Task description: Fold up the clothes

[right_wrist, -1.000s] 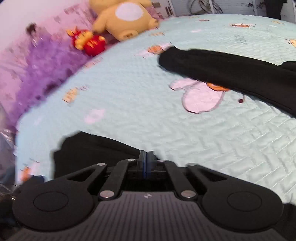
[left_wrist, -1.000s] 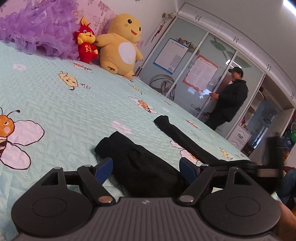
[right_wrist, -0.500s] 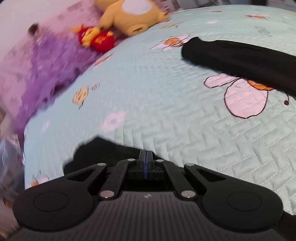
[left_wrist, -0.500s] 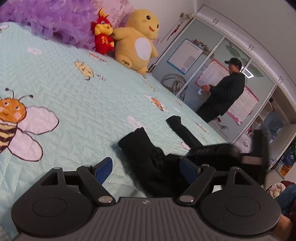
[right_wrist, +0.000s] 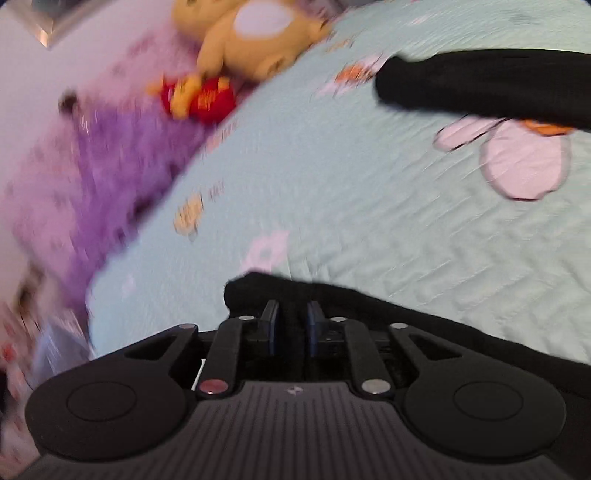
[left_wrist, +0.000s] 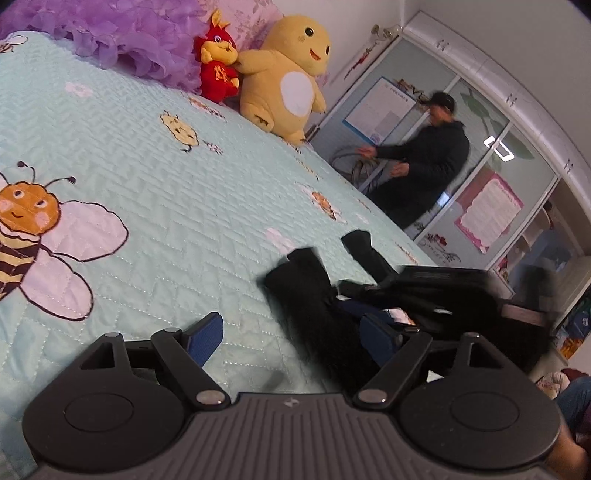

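The bedspread (left_wrist: 207, 206) is showing as quilted cloth, matt, its stitching running in a zigzag relief, with smoother printed bee patches lying flat at the left of the frame. The black garment (left_wrist: 314, 295) at lower centre is looking like soft, matt knit cloth. The left gripper (left_wrist: 291, 338) is presenting matt black plastic, ribbed on its base, with small shiny metal rivets and blue rubbery pads (left_wrist: 205, 336). The yellow plush toy (left_wrist: 284, 81) and the red plush toy (left_wrist: 218, 66) at the top are looking fuzzy. The purple ruffled pillow (left_wrist: 110, 33) is appearing gauzy. The wardrobe doors (left_wrist: 480, 173) at right are gleaming, glossy glass.
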`<state>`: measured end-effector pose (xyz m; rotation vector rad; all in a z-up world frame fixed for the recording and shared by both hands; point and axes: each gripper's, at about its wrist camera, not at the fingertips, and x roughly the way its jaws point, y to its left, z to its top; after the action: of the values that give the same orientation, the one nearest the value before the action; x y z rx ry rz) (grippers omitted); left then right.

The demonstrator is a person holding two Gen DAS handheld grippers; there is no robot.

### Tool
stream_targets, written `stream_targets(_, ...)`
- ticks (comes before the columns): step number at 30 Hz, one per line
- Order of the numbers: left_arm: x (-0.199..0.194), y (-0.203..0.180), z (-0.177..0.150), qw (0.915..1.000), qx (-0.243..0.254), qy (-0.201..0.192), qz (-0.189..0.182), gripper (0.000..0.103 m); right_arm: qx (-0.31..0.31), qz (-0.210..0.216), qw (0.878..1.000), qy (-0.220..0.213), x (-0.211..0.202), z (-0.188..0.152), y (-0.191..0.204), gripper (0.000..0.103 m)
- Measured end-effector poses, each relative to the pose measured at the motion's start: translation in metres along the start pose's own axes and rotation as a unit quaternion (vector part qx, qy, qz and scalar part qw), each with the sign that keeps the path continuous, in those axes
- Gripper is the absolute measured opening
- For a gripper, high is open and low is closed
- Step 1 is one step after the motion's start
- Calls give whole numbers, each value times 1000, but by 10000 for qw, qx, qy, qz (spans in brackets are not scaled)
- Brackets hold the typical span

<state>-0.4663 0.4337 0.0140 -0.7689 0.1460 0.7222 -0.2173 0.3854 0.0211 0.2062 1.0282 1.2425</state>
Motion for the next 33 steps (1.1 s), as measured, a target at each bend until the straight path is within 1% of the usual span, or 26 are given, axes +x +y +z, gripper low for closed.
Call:
stream_targets(2,1,0,1,10000,-6,18,-40,87,198,5,9994,-271,-21,-4,-5,18)
stream_targets(5,2,1,2,10000,-46,53,-42,88,190,-65,9988,-447,-78,-32,-16,19)
stream_targets(7,4,-1,2,9999,-73,83,-30,90,69,-207,9987,-452,-119,-58,-25,19)
stream_targets(8,5,-2,2,9999,-118,97,-40,90,-30,-347,9983,-457,-141,-72,-29,19)
stream_targets(9,7,-2,2,9997,-188,123,-70,90,-143,-576,9971,-475,-164,-87,-31,19)
stream_targets(10,9,-2,3,9993,-305,168,-160,89,-229,-819,9951,-499,-187,-102,-34,20)
stream_targets(11,11,-2,3,9984,-438,214,-295,89,-252,-1030,9930,-527,-207,-115,-40,24)
stream_targets(14,16,-2,2,9954,-717,324,-545,89,-92,-1545,9861,-611,-255,-153,-56,27)
stream_targets(16,19,0,1,9929,-902,370,-676,89,-307,-1966,9779,-647,-279,-174,-55,28)
stream_targets(19,23,10,6,9867,-1350,339,-844,89,-844,-2310,9670,-665,-291,-194,-47,29)
stream_targets(21,30,14,10,9841,-1448,379,-959,89,-1065,-2423,9621,-658,-292,-201,-44,29)
stream_targets(23,37,18,14,9819,-1518,419,-1049,82,-1164,-2468,9597,-677,-291,-202,-45,30)
stream_targets(25,41,21,14,9819,-1506,432,-1067,71,-1345,-2506,9562,-690,-288,-203,-41,30)
stream_targets(26,42,23,13,9817,-1506,420,-1085,68,-1500,-2555,9526,-690,-287,-203,-38,30)
stream_targets(28,42,27,11,9803,-1548,398,-1159,58,-1936,-2733,9398,-677,-284,-205,-29,30)
stream_targets(29,42,30,11,9794,-1582,389,-1191,56,-2194,-2842,9311,-642,-282,-208,-25,30)
stream_targets(31,39,32,10,9779,-1658,379,-1218,55,-2801,-3073,9082,-489,-277,-217,-16,30)
stream_targets(32,38,31,10,9781,-1658,400,-1191,55,-3077,-3123,8979,-404,-273,-221,-12,31)
stream_targets(33,34,28,10,9802,-1589,464,-1089,55,-3345,-3174,8868,-307,-269,-226,-8,31)
